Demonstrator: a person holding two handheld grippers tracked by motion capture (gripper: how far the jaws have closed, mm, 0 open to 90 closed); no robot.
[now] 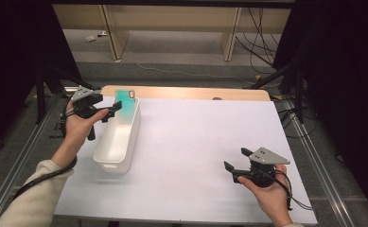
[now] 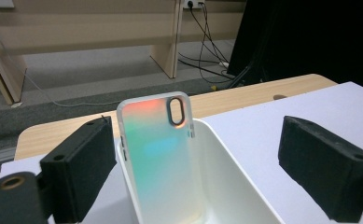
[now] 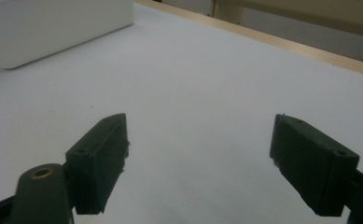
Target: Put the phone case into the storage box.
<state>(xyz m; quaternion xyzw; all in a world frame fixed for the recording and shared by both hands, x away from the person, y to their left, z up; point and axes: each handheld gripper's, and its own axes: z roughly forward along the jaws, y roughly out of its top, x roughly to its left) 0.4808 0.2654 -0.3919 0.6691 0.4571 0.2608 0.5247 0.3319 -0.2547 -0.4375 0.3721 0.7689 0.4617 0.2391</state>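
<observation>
Left hand-held gripper, released, flanks the phone case standing in the white bin by the counter's far-left corner; next, likely close on it, while the right hand-held gripper idles unclenched.

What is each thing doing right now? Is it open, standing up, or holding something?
Phone case: standing upright inside the bin, leaning on its far end wall, not gripped.
White bin: upright on the table, holding the case.
Left gripper: open, jaws either side of the case.
Right gripper: open, holding nothing, above the table.
</observation>
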